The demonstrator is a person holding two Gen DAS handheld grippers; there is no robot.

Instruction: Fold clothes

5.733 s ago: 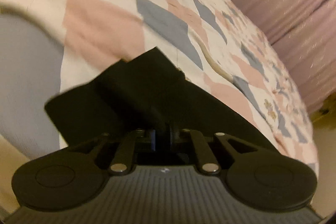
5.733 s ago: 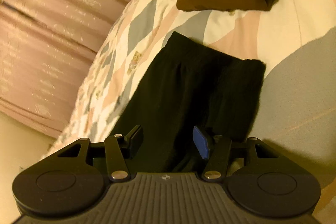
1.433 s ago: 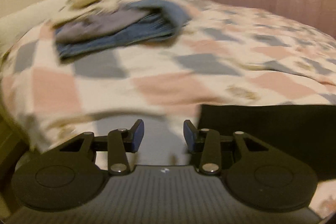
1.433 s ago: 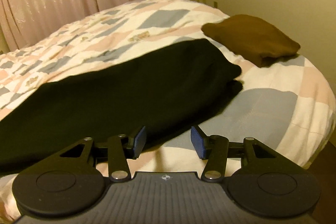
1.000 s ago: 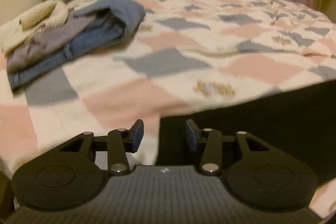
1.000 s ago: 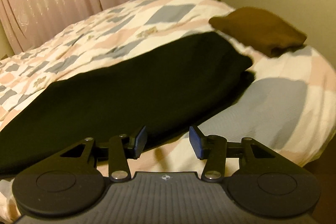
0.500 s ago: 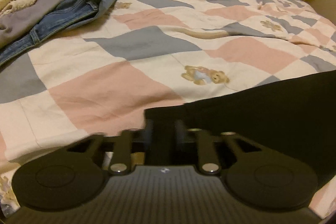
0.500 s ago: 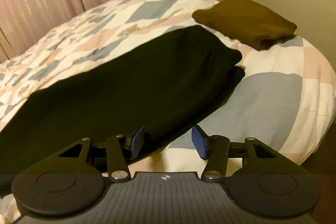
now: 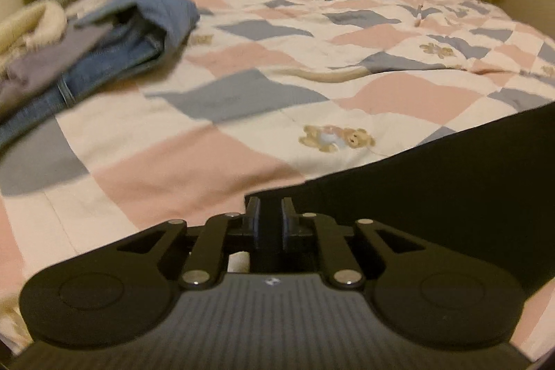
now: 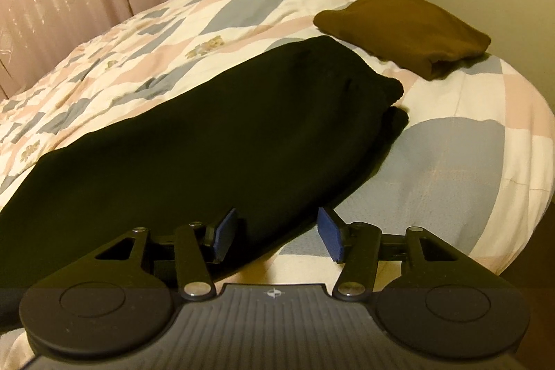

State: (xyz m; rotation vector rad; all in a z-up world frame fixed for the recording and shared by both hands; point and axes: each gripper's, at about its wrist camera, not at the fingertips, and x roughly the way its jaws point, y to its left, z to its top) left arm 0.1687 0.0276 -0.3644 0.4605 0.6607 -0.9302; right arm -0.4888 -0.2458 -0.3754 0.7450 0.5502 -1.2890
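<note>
My left tool (image 9: 266,214) is clamped on the near corner of the black garment (image 10: 215,134), which lies long across the bed (image 9: 215,113); my right tool (image 10: 274,233) stands apart over its near edge. Next I'd pinch there, then fold
</note>
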